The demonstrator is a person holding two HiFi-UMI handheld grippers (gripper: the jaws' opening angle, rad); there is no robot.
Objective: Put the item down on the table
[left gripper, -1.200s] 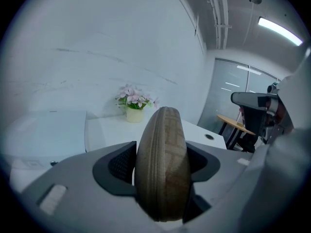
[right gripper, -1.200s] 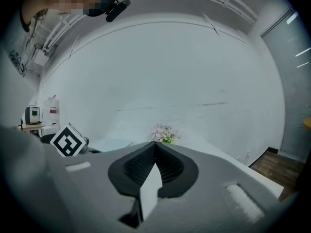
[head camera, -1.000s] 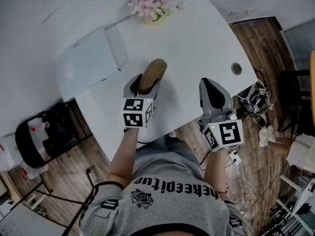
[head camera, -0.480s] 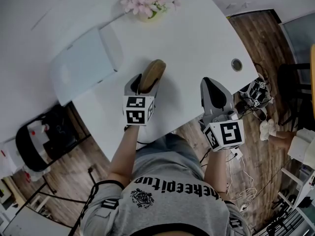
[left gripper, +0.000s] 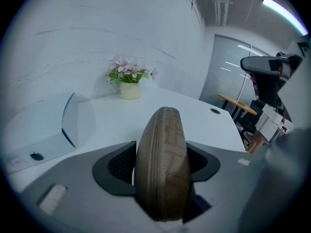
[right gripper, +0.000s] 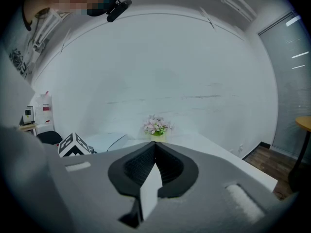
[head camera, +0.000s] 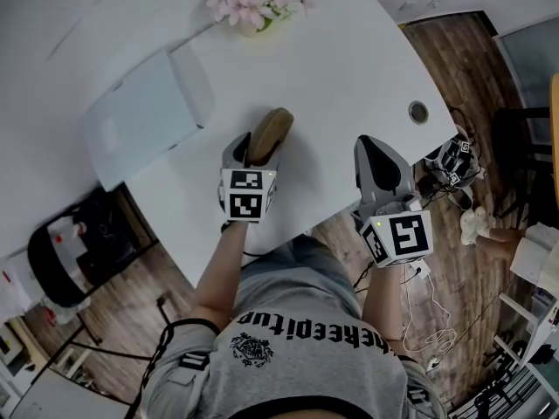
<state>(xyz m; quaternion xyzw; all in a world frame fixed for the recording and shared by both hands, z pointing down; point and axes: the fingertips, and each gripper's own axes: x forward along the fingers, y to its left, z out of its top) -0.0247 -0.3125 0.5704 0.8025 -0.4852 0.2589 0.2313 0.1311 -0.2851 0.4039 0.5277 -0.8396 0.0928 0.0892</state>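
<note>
A brown oval zip pouch (head camera: 271, 129) stands on edge between the jaws of my left gripper (head camera: 258, 149), which is shut on it, over the white table (head camera: 341, 68) near its front edge. In the left gripper view the pouch (left gripper: 163, 178) fills the gap of the left gripper (left gripper: 162, 152), and both pads press its sides. Whether it touches the tabletop I cannot tell. My right gripper (head camera: 374, 147) hovers at the table's front right edge; in its own view the right gripper (right gripper: 155, 147) is shut with nothing in it.
A pot of pink flowers (head camera: 251, 3) stands at the table's far side. A flat white box (head camera: 144, 116) lies at the left. A round cable hole (head camera: 418, 112) sits near the right edge. A black chair (head camera: 74, 251) stands on the wooden floor at the lower left.
The head view has drifted a little; both grippers stay almost where they were, and the left one keeps the pouch.
</note>
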